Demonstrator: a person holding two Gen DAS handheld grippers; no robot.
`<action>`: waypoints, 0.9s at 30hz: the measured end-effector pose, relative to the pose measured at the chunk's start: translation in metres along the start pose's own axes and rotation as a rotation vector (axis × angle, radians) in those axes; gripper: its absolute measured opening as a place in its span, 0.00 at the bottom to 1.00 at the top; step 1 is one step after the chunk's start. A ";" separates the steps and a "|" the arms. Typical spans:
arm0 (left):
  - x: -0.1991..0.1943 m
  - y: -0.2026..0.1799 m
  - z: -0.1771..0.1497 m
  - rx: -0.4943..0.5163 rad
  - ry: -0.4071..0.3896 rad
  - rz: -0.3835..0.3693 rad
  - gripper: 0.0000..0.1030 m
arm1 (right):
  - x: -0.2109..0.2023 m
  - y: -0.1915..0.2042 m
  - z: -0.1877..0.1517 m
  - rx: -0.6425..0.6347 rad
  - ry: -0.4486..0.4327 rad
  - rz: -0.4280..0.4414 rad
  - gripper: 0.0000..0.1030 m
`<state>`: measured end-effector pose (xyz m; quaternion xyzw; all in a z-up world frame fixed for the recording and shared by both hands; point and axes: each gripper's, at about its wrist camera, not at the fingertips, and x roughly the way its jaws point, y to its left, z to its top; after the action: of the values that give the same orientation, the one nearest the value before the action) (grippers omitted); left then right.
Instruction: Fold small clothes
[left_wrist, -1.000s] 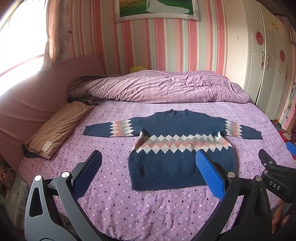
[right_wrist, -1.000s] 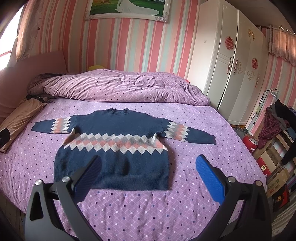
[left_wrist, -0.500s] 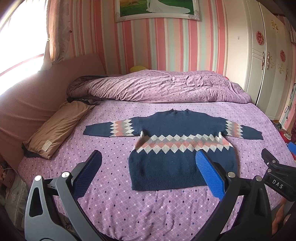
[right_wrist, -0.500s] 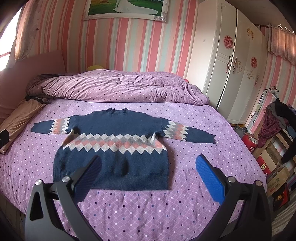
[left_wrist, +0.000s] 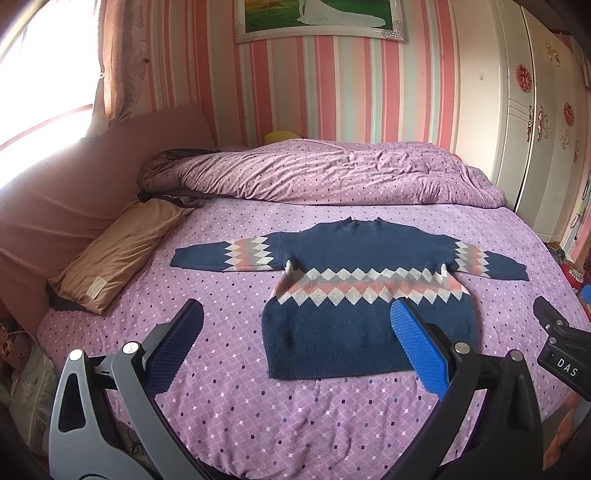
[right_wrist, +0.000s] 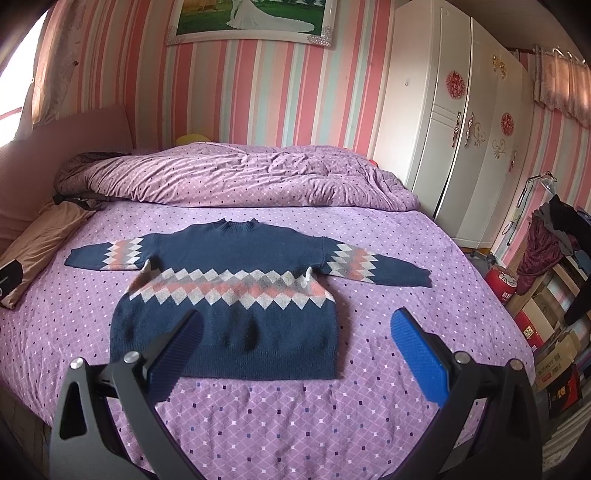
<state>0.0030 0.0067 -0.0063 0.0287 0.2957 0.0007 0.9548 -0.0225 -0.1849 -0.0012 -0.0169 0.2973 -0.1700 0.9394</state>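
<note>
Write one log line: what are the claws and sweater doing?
sweater: flat, unfolded on bed | left claw: open, empty | right claw: open, empty

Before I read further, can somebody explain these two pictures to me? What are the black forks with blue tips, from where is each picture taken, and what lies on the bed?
Each fork is a hand-held gripper; a person carries one in each hand, with a camera looking along its jaws. One picture comes from the left gripper, the other from the right gripper. Both stand open and hold nothing. On the purple bed a navy sweater lies flat, sleeves spread, not yet folded. A rolled quilt lies behind it and a tan pillow at the left.
</note>
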 end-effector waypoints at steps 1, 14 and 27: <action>-0.001 0.000 0.000 -0.001 -0.001 0.001 0.97 | 0.000 0.000 0.000 -0.001 0.000 0.001 0.99; -0.001 0.001 0.001 -0.001 -0.003 0.003 0.97 | -0.003 -0.001 0.004 0.003 -0.004 0.003 0.99; -0.005 -0.002 0.008 0.003 -0.006 -0.002 0.97 | -0.007 -0.002 0.010 0.002 -0.012 0.000 0.99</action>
<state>0.0036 0.0046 0.0027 0.0299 0.2930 -0.0008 0.9557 -0.0232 -0.1851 0.0114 -0.0168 0.2914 -0.1705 0.9411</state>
